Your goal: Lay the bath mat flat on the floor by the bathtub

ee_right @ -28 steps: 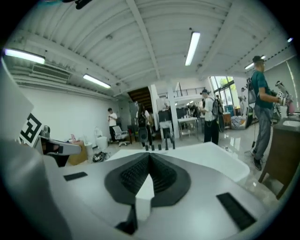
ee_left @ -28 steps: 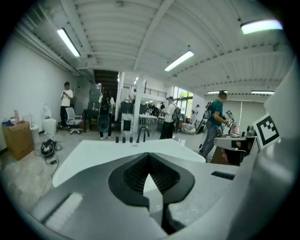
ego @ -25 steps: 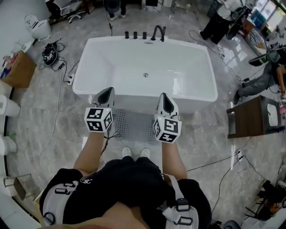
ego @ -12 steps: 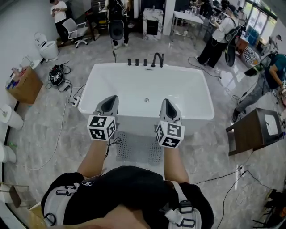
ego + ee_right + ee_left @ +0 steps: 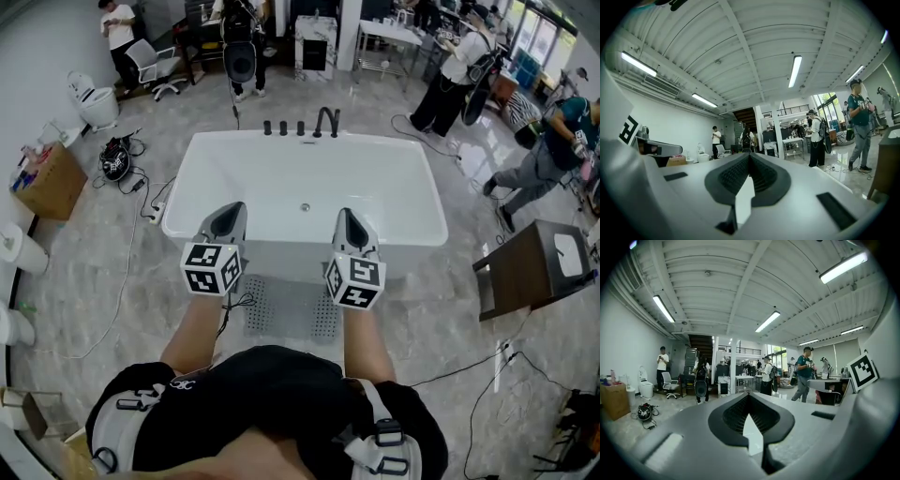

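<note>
Head view: mat down, grippers empty

Low in the frame's centre, the mat (image 5: 286, 305) lies flat on the floor, below and between both grippers, equally near each. Its long axis seems to run left-right along the tub (image 5: 375, 187). Left gripper (image 5: 228, 212) and right gripper (image 5: 345, 217) hover, jaws pressed together, pointing up-frame.

One bathtub (image 5: 375, 178), one bath mat (image 5: 286, 309), two grippers (image 5: 228, 216) (image 5: 347, 219), one cardboard box (image 5: 47, 180)
</note>
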The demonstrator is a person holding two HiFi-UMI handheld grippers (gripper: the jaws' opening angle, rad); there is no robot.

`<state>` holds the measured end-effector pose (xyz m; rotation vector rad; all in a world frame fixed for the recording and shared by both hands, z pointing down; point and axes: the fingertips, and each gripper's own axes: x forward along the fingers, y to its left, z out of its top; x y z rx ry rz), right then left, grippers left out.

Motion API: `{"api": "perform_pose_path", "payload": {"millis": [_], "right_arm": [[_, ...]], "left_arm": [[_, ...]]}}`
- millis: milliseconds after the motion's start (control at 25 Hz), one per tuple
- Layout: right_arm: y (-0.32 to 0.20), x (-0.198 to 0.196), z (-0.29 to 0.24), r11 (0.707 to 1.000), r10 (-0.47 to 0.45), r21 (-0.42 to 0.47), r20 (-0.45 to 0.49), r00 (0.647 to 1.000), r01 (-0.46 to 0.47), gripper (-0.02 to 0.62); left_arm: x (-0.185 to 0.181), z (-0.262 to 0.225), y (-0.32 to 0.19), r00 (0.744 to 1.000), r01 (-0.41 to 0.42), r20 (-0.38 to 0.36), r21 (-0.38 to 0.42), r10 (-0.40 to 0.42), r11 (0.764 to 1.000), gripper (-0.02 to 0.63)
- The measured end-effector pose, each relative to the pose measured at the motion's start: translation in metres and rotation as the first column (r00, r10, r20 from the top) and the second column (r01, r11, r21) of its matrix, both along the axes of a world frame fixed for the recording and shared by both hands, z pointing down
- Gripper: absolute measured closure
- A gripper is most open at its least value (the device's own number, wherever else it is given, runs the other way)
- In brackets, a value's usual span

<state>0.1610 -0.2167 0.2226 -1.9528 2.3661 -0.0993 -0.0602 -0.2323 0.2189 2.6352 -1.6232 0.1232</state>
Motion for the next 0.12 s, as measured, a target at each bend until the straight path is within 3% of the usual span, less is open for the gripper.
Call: {"api": "perform_pose_path", "payload": {"millis": [120], "right_arm": [[0.0015, -0.0007, 0.0000, 1.000, -0.009, -0.003, 0.015, 1.000, 0.009, 0.591]], "left_arm": [[-0.0001, -0.0049, 0.0023, 1.000, -0.006, -0.016, 0.020, 0.006, 1.000, 0.603]]}}
